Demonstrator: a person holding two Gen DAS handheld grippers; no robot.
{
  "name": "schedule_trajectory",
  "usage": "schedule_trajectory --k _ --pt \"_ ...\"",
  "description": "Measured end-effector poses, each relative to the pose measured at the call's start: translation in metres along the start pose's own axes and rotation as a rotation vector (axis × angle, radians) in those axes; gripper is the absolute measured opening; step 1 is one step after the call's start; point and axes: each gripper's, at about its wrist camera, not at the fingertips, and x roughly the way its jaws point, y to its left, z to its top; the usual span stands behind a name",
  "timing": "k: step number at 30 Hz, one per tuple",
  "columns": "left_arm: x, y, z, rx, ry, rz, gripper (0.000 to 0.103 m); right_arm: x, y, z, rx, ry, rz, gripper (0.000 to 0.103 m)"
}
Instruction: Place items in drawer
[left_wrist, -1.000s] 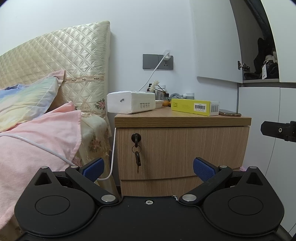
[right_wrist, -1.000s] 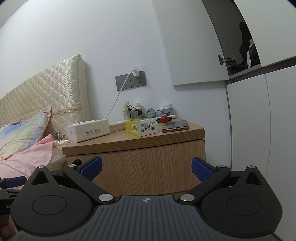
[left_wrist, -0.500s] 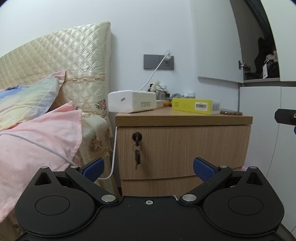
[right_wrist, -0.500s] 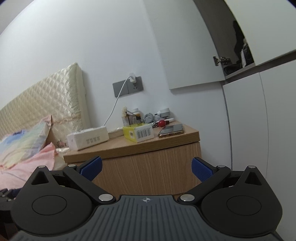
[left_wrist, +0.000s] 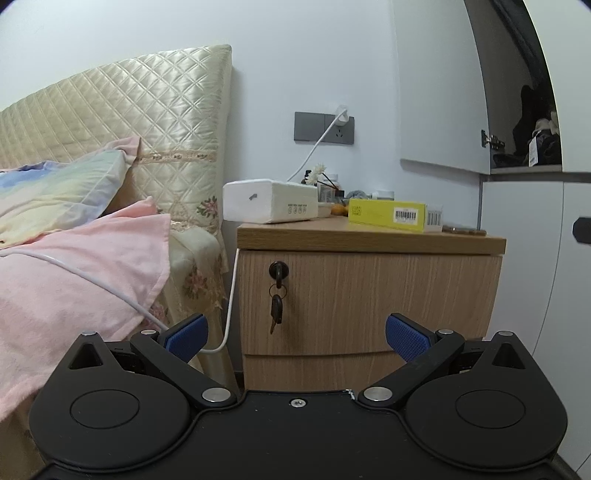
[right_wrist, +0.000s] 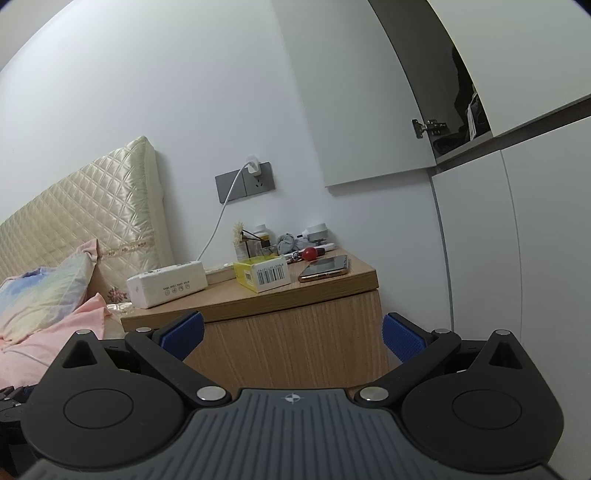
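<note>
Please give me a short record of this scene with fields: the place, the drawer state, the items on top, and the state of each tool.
place: bedside, wooden nightstand next to a bed
drawer: top drawer closed, key in its lock
items on top: white tissue pack, yellow box, phone, small clutter at the back
left tool: open, empty, facing the drawer front
right tool: open, empty, not touching anything
task progress: nothing placed in the drawer yet

Wooden nightstand beside bed, top drawer closed, white tissue pack at its left end, yellow box right of tissue pack, phone right of yellow box, small clutter behind against wall.
</note>
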Motion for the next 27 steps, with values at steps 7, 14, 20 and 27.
schedule_trajectory --k 7,14,20,27 --pt "0.004 0.004 -0.003 -0.011 -0.01 -0.026 0.102 0.002 0.0 0.0 -0.028 0.0 0.017 0.103" --pt "0.011 0.012 0.003 -0.051 -0.035 -0.019 0.102 0.004 0.003 0.001 -0.109 -0.052 0.031 0.103" --pt "0.021 0.013 0.017 -0.063 -0.019 -0.029 0.102 0.033 -0.012 0.007 -0.05 0.016 0.081 0.103" --pt "0.041 0.014 0.029 -0.024 -0.067 0.002 0.102 0.077 -0.033 0.008 -0.073 0.057 0.076 0.103"
